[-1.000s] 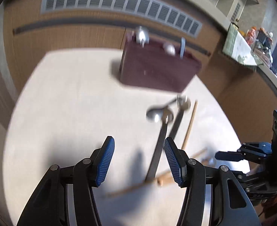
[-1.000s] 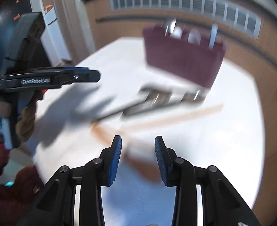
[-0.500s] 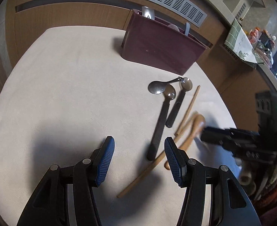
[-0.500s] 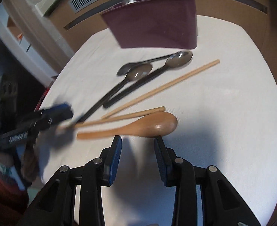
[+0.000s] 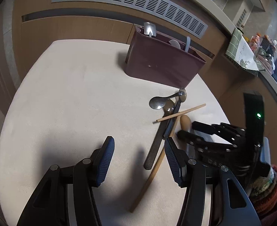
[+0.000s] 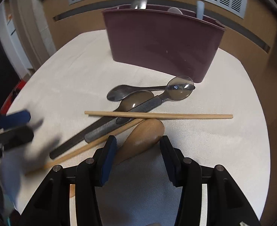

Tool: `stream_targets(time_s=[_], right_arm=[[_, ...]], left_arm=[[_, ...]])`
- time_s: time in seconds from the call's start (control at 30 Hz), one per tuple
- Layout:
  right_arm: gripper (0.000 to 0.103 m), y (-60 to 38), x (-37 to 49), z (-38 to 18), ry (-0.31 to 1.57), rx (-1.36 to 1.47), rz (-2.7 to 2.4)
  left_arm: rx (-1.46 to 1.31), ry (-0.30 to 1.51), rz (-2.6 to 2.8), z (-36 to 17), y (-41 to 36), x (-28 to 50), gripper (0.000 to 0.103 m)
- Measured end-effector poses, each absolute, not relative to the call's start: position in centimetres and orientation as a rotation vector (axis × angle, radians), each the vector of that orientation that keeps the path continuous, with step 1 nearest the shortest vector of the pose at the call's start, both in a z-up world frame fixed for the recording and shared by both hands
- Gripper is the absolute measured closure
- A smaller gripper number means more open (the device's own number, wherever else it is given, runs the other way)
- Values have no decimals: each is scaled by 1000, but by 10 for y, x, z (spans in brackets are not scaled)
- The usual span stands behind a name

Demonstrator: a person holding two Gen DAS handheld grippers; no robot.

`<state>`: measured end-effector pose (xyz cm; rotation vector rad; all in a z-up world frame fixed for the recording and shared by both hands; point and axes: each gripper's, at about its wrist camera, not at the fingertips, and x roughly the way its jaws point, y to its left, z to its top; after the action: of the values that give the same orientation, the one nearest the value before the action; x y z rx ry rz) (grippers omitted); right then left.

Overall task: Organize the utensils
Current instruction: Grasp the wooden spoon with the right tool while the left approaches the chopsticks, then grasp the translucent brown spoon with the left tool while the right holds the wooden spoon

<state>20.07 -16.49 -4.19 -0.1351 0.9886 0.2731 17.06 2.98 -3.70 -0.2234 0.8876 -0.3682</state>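
Your right hand-held gripper (image 6: 136,148) is at the pick-up step: its jaws have just been opening, and the bowl of the wooden spoon (image 6: 144,137) now lies between the blue pads, which do not press on it yet. The spoon rests on the pale surface (image 6: 223,141) in the loose pile, touching a chopstick (image 6: 93,145) on its left side, while a second chopstick (image 6: 176,115) lies across the two black-handled spoons (image 6: 138,109) and a small metal spoon (image 6: 123,92). The maroon utensil holder (image 6: 162,43) stands behind the pile and already carries some pieces. Your left hand-held gripper (image 5: 138,162) is open and empty above the surface. Next, I think you should close on the wooden spoon only, without catching the chopstick, then lift it to the holder.
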Motion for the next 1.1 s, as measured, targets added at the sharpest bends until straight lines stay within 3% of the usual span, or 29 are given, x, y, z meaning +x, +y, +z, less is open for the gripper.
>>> stream_targets(time_s=[0.57, 0.83, 1.1], right_arm=[[63, -280, 156, -44, 959, -28, 198], [60, -270, 155, -47, 927, -66, 182], [59, -271, 156, -47, 926, -47, 188]], left_arm=[[-97, 989, -423, -58, -34, 204, 47], [40, 917, -389, -38, -48, 229, 47], [276, 827, -539, -28, -137, 259, 47]])
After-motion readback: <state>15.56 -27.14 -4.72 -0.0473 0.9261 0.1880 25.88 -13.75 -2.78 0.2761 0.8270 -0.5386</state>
